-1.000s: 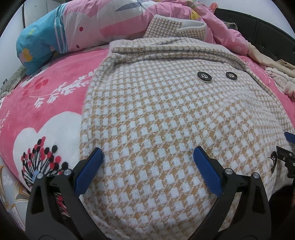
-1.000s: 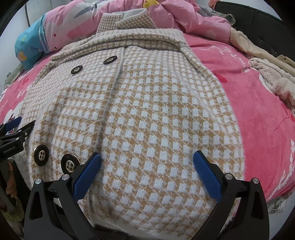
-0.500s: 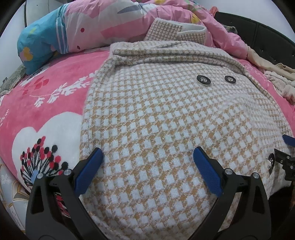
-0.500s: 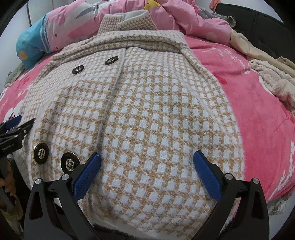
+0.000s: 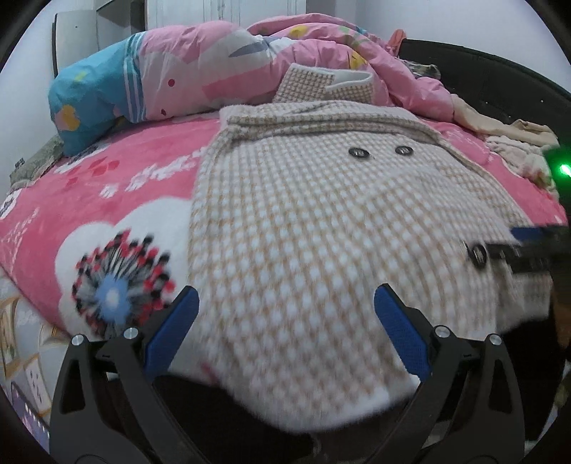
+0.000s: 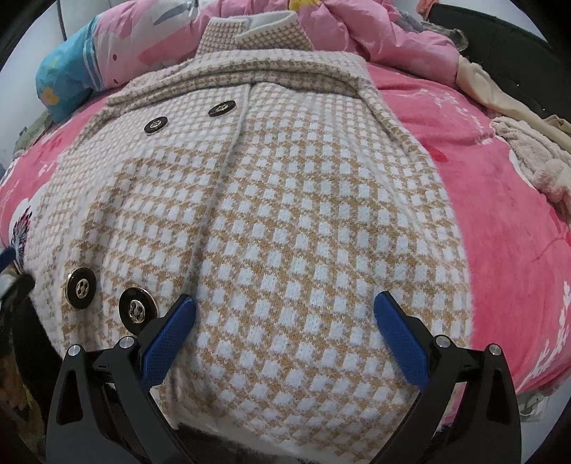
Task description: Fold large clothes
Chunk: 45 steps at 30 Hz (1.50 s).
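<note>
Clearly laid out for folding: houndstooth coat (image 6: 285, 221) spread front-up on pink blanket (image 6: 499, 185), hem hanging over the near bed edge, collar (image 6: 249, 32) at the far end against the bedding. Sleeves appear already turned in along the far shoulders, so body reads as a long rectangle; judged ready for a hem-to-collar fold. Fabric thick, fuzzy knit, tan-and-white check, soft white fringe at edges. Two dark metal buttons (image 6: 107, 296) near the hem left of centre, two more (image 6: 189, 116) farther up, beside the front placket seam. Likely heavy and slow to drape; will slump if lifted from one corner only.

Left gripper (image 5: 285, 310) hovers over the near left part of the hem, blue pads spread wide, nothing between them. View motion-blurred. Right gripper (image 6: 283, 317) hovers over the near right part, pads equally wide apart, nothing held. Each set at its own side of the hem, presumably to lift it evenly.

Outward: quilt (image 5: 214, 78) bunched at far end, pink with blue patch; beige clothes (image 6: 528, 153) heaped far right; dark headboard (image 5: 499, 82) beyond.
</note>
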{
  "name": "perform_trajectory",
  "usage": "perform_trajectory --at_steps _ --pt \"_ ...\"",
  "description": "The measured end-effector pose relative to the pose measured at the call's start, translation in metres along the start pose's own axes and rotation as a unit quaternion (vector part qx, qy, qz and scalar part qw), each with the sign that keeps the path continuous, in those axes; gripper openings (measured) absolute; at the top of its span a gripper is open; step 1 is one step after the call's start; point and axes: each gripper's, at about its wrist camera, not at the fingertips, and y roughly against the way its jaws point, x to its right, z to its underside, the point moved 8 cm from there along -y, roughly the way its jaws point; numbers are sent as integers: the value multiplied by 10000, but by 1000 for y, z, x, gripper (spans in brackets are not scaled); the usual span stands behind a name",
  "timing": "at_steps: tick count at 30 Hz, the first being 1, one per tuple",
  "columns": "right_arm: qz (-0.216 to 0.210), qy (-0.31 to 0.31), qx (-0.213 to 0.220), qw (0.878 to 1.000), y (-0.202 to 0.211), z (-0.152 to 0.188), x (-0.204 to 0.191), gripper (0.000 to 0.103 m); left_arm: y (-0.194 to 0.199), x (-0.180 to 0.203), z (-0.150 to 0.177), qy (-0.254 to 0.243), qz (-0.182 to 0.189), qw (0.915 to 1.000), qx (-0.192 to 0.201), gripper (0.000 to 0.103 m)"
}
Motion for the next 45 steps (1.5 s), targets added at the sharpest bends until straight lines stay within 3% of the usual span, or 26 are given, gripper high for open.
perform_trajectory --at_steps 5,11,16,23,25,33,39,45 --pt "-154 163 49 9997 4 0 1 97 15 -5 21 270 171 9995 -58 95" --pt "-604 11 342 9976 32 15 17 97 20 2 19 489 338 9982 -16 95" --pt "-722 -250 388 9963 49 36 45 97 -2 -10 12 827 380 9957 -197 75" --pt "-878 -799 598 9911 65 48 87 97 -55 -12 -15 1432 678 9860 -526 65" --pt "-1032 -1009 581 9878 62 51 97 96 -73 -19 -22 1594 763 9822 -628 58" --pt "-1692 -1597 178 9724 36 63 108 75 -113 2 -18 2238 1277 9592 -1166 48" --pt "-2250 -1919 -226 9550 29 87 100 55 -109 11 5 2298 1406 9520 -1455 48" --pt "-2626 -2243 -444 9374 16 104 92 45 -106 10 22 2325 1331 9494 -1639 48"
